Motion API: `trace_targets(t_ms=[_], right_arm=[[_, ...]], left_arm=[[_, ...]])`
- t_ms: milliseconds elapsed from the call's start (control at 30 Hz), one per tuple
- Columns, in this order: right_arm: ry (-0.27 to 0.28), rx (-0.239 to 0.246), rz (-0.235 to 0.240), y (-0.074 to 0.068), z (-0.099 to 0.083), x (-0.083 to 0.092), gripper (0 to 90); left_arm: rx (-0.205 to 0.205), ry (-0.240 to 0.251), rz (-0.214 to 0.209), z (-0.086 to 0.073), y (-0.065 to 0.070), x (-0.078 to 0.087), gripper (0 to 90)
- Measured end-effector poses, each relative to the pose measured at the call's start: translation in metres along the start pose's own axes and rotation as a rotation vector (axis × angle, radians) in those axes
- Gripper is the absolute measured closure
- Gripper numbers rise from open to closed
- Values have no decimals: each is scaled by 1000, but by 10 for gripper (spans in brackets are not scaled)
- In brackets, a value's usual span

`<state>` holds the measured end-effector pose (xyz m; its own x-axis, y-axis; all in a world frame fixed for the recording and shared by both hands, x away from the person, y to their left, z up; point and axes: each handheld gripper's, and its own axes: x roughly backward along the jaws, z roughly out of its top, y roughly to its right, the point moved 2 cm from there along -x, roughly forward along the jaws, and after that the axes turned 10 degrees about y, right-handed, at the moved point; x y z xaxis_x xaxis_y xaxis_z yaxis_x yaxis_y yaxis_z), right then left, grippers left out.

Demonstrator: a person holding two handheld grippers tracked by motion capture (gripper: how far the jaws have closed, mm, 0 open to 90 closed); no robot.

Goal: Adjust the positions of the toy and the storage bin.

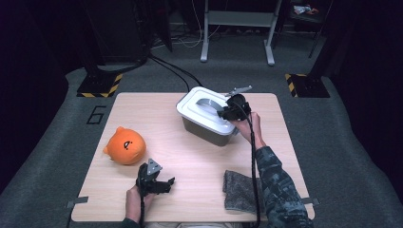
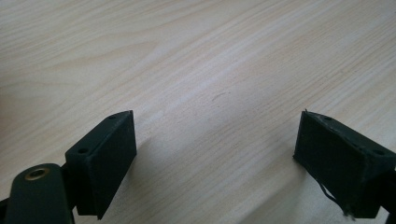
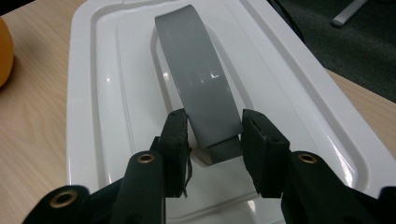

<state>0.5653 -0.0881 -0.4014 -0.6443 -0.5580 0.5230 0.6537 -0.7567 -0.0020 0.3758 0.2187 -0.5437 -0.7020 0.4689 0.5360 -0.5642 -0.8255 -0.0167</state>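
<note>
A grey box (image 1: pixel 209 133) with a white lid (image 1: pixel 195 111) stands at the back middle of the wooden table (image 1: pixel 190 161). An arched grey handle (image 3: pixel 196 70) runs along the lid (image 3: pixel 93 93). My right gripper (image 3: pixel 215 126) reaches in from the box's right side (image 1: pixel 223 113), and its black pads (image 3: pixel 175 135) press the near end of the handle from both sides. My left gripper (image 1: pixel 166 185) hovers low over the front of the table. Its jaws stand wide apart (image 2: pixel 215 140) with only bare wood (image 2: pixel 187 56) between them.
A round orange plush toy (image 1: pixel 125 146) sits at the table's left, and its edge also appears in the right gripper view (image 3: pixel 4 51). A folded grey cloth (image 1: pixel 239 191) lies at the front right, beside the person's right sleeve. Carpet, cables and stand legs surround the table.
</note>
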Motion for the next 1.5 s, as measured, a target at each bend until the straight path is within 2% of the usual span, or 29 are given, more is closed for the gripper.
trace_targets(t_ms=[100, 133, 200, 267, 367, 467, 500, 567, 633, 767, 1167, 1200, 1233, 1367, 1433, 1500], right_arm=[[-3, -2, -17, -3, -1, 3, 623], [-7, -16, -21, -5, -2, 4, 623], [-12, 4, -16, -4, -2, 5, 623], [-18, 1, -6, -4, -2, 7, 552], [-7, 10, 4, -3, 1, 9, 499], [10, 25, 11, -6, 11, 10, 485], [6, 21, 13, -7, 13, 10, 488], [18, 53, 7, -9, 18, 7, 503], [6, 59, 22, -9, 21, 3, 519], [-1, 73, 19, -9, 23, -2, 603], [1, 79, 21, -17, 19, 3, 635], [7, 67, 16, -19, 19, 3, 639], [7, 83, 17, -19, 18, 4, 643], [1, 80, 23, -24, 16, 8, 653], [-9, 83, 22, -25, 17, 9, 638], [-2, 78, 18, -26, 19, 7, 583]], left_arm=[[-1, 1, 1, 0, 0, 0, 123], [-1, 1, 1, 0, 0, 0, 123], [-3, -1, -1, 0, 0, 0, 123], [-3, 0, 1, 0, 0, 0, 123], [-2, -1, -1, 0, 0, 0, 123], [0, 0, 0, 0, 0, 0, 123], [-3, -3, -1, 0, 0, 0, 123], [-9, -4, -2, 0, -1, 0, 123], [-9, -4, -1, 0, -1, 0, 123], [-3, -2, -1, 0, 0, 0, 123], [-10, 2, 1, 0, -1, 0, 123], [-10, 2, 1, 0, -1, 0, 124], [-7, 0, 1, 0, 0, 0, 123], [-3, -8, -9, 0, 0, 1, 124], [-2, -8, -9, 0, 0, 1, 123], [-5, -8, -8, 0, 0, 1, 123]])
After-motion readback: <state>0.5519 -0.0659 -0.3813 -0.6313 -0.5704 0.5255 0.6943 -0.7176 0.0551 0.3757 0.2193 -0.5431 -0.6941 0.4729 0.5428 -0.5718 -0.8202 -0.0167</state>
